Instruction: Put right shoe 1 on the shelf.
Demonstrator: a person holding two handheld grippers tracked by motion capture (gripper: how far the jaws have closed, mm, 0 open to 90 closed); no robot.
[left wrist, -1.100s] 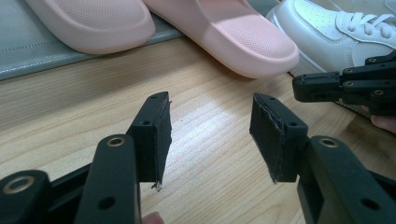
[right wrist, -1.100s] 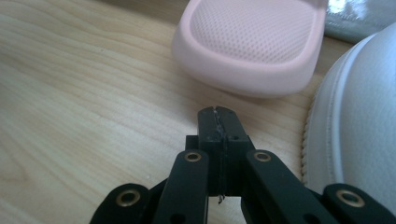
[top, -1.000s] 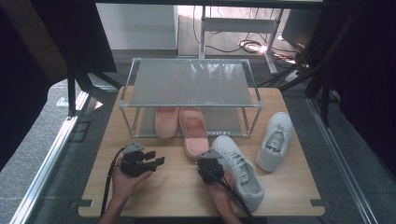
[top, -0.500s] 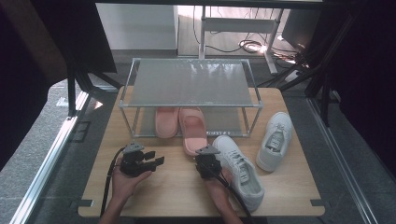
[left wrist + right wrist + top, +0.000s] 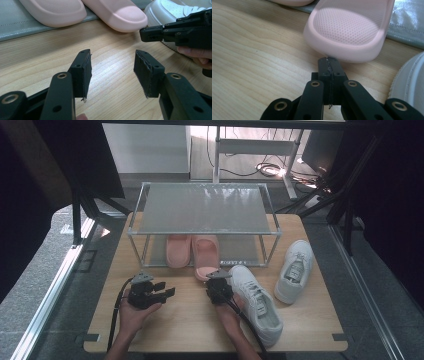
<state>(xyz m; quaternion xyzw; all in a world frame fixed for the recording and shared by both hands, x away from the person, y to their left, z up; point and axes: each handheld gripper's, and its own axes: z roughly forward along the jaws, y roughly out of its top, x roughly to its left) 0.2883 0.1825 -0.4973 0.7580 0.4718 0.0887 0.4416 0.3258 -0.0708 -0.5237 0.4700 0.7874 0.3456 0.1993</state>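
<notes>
Right tongs (image 5: 328,65), clenched empty, are nosing at the toe of the pink foam slide (image 5: 348,32) lying mid-frame; a white sneaker (image 5: 257,300) is crowding lower right; left tongs (image 5: 112,72) are resting released on the wooden bench (image 5: 185,315)

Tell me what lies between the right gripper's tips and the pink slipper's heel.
Nothing: in the right gripper view the shut right gripper meets the pink slipper, with bare wooden table beside them.
</notes>
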